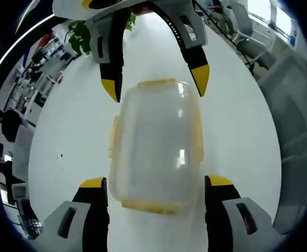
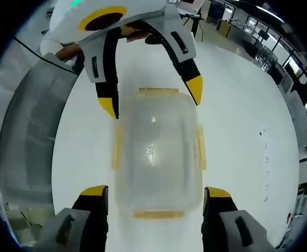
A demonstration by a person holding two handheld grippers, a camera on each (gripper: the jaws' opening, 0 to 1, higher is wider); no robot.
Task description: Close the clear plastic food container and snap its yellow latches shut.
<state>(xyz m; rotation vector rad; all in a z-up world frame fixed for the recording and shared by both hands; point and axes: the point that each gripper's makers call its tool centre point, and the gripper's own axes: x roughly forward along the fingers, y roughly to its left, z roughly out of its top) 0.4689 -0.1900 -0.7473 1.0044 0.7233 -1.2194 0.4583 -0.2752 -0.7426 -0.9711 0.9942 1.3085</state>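
Container [image 1: 156, 147] — lid on, lying on white counter [image 1: 69, 131], long axis running between my two tongs; left tongs [image 1: 156, 191] and right tongs [image 2: 156, 197] open, empty, one at each end.

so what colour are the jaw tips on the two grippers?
Yellow tips on dark jaws, either side of the clear plastic food container; clearest in the right gripper view.

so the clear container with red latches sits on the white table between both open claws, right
Not quite: the latches are yellow, not red. The left gripper view shows yellow latches along the sides of the clear container. The rest holds: it sits on the white table, with the left claw and the right claw both open at opposite ends of it.
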